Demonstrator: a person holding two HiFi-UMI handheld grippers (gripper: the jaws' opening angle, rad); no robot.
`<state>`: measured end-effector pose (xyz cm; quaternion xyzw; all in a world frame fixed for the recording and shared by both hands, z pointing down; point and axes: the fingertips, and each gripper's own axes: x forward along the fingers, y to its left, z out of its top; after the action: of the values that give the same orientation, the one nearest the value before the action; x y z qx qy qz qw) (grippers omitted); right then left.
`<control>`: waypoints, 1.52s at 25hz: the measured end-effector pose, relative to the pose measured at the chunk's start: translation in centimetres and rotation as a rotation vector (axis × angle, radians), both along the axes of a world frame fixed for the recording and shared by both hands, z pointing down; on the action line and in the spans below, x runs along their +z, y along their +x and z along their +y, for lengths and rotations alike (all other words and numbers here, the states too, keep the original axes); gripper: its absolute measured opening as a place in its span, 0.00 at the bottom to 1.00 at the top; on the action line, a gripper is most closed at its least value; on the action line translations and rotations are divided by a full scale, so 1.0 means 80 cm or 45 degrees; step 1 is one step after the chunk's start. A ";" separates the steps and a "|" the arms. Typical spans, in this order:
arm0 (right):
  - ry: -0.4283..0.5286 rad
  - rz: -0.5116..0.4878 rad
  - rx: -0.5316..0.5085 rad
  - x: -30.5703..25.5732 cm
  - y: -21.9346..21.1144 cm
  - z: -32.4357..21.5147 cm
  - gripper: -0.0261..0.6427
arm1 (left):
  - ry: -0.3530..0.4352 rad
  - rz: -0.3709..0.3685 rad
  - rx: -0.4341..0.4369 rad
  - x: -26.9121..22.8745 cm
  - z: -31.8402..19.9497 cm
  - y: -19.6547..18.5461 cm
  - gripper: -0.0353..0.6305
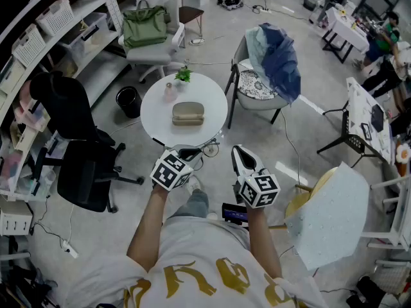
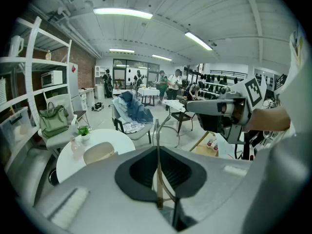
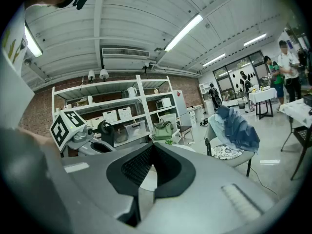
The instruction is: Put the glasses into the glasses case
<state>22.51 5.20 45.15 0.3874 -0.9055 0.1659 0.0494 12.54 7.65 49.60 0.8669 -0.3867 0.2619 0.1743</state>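
Looking down through the head view, I see the thin wire-framed glasses [image 2: 157, 140] pinched in my left gripper [image 1: 183, 154], which hangs in the air just off the near edge of the round white table [image 1: 154, 117]. In the left gripper view the two dark pads are pressed onto the metal frame. One slim bar runs straight up between them, and a lens ring curves away above the tips. The glasses are off the table and touch nothing but the jaws.

My right gripper [image 1: 241, 156] floats just beside the left one, at about the same height, nose pointing toward the table. Its own view shows the jaws pressed together with nothing between them.

The closed beige oval glasses case [image 1: 188, 113] lies flat near the middle of the table, apart from both grippers. Beyond it sit a small green potted plant [image 1: 183, 76] and a pale pink bottle [image 1: 169, 92], close together near the far rim.

Around the table I can make out a grey chair draped with blue cloth [image 1: 279, 56] on the right. A green handbag [image 1: 144, 24] rests on a white chair at the far side, and a black office chair [image 1: 77, 146] stands to the left.
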 end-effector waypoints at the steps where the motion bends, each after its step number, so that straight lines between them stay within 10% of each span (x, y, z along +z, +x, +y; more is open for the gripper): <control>1: 0.001 -0.001 -0.002 -0.002 0.002 0.005 0.08 | -0.001 0.000 -0.011 -0.002 0.005 -0.001 0.08; 21: -0.012 -0.016 0.006 -0.006 -0.004 0.037 0.08 | -0.015 0.141 -0.107 -0.019 0.041 -0.029 0.08; 38: -0.075 0.075 0.180 0.018 -0.114 -0.084 0.08 | -0.068 0.169 0.052 0.007 -0.109 -0.147 0.08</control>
<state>13.40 -1.54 46.63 0.4534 -0.8688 0.1841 0.0754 0.81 -1.08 50.20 0.8851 -0.3493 0.2176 0.2172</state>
